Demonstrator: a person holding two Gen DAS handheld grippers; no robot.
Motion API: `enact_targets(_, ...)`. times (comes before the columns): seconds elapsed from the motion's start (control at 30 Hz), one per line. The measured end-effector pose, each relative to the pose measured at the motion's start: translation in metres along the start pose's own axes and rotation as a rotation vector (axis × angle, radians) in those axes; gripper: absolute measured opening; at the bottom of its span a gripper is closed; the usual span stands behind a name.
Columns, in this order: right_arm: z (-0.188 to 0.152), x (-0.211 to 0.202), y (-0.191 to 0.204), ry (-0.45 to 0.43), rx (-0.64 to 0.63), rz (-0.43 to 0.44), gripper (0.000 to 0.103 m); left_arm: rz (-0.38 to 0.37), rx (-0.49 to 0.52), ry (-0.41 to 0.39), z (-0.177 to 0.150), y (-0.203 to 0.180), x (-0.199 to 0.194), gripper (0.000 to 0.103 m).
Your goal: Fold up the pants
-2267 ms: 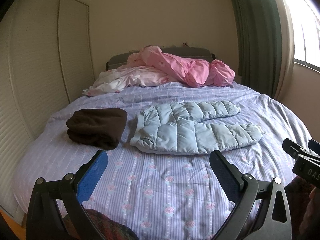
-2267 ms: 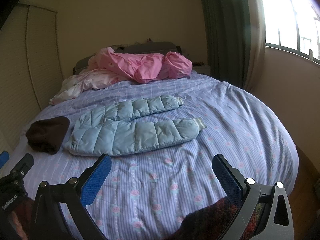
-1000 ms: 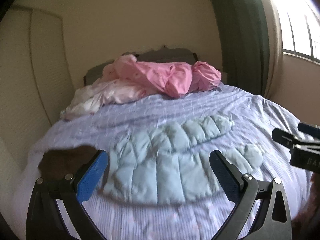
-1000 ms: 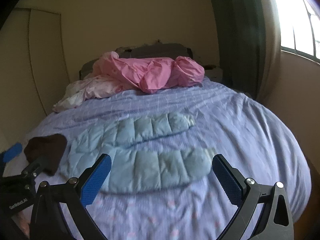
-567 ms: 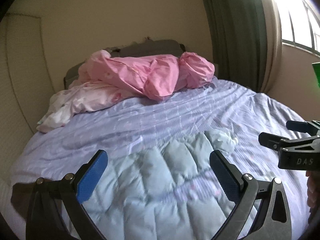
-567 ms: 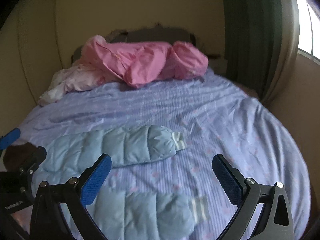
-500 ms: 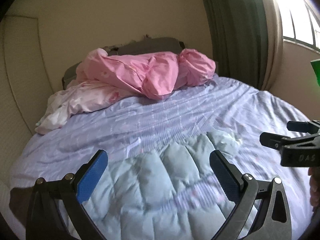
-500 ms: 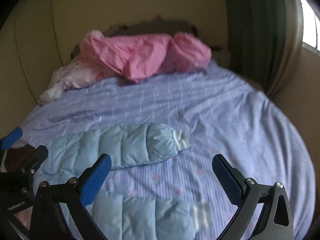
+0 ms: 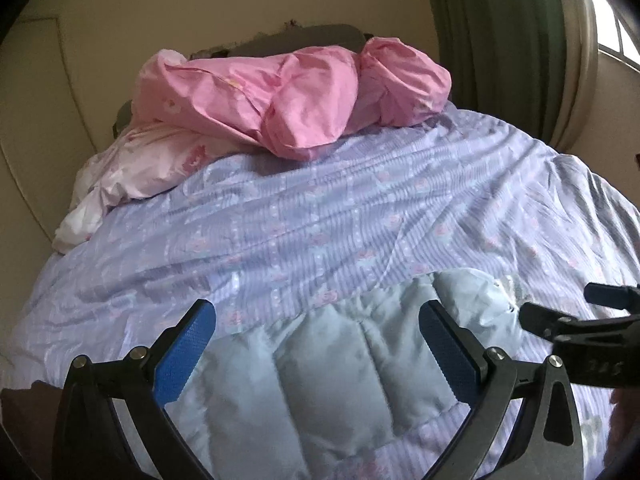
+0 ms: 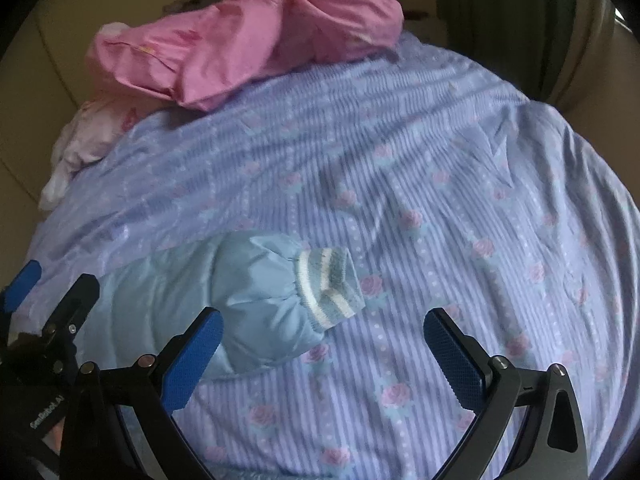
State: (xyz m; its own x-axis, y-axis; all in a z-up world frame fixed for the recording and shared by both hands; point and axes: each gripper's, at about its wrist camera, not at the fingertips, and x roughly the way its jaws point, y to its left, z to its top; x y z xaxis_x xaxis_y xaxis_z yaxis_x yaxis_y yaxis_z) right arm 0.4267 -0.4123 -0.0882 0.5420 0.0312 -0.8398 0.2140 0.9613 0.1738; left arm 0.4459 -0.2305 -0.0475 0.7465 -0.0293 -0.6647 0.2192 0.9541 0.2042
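Note:
Light blue quilted pants [image 9: 340, 364] lie flat on the bed. In the left wrist view my left gripper [image 9: 316, 340] is open and hovers low over a padded leg of the pants. In the right wrist view the far leg [image 10: 224, 300] ends in a striped knit cuff [image 10: 328, 284]. My right gripper [image 10: 320, 344] is open just in front of that cuff, holding nothing. The near leg is hidden below the right gripper. Each gripper shows at the edge of the other's view.
A lilac rose-print duvet [image 9: 360, 208] covers the bed. Pink bedding [image 9: 288, 92] is heaped at the headboard, with a pale pink pillow [image 9: 132, 172] to its left. A brown garment [image 9: 24, 420] lies at the far left. A green curtain [image 9: 496, 36] hangs at right.
Both grippers have moved forward and lower over the bed, closing in on the far leg of the pants. Both stay open and the pants have not moved.

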Motion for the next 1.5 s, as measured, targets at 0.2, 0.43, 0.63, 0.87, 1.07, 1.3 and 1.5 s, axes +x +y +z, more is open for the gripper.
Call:
enact_targets(0.2,0.003,0.025,-0.010,0.048,0.063,0.033,0.101,-0.007,-0.012,0.030,0.002,-0.005,0.011,0.103)
enact_targets(0.43,-0.001,0.054,-0.030,0.083,0.221,0.109,0.093,0.043,0.015,0.039,-0.005,0.003,0.025,0.103)
enact_targets(0.63,-0.009,0.064,-0.016,0.097,0.191,0.144,0.050,0.042,-0.022,0.077,-0.013,0.016,0.036,0.103)
enact_targets(0.87,-0.007,0.043,-0.008,0.013,0.098,0.071,0.026,0.034,-0.017,0.098,-0.024,0.016,0.038,0.103)
enact_targets(1.07,-0.009,0.055,-0.021,0.030,0.143,-0.015,0.028,0.021,-0.016,0.107,-0.029,0.021,0.034,0.103)
enact_targets(1.3,-0.024,0.016,-0.011,-0.069,0.085,-0.127,0.063,-0.059,-0.102,0.091,-0.039,0.049,-0.003,0.103)
enact_targets(1.5,-0.062,-0.070,0.007,-0.196,0.040,-0.086,0.071,-0.053,-0.064,0.028,-0.062,0.069,-0.087,0.103)
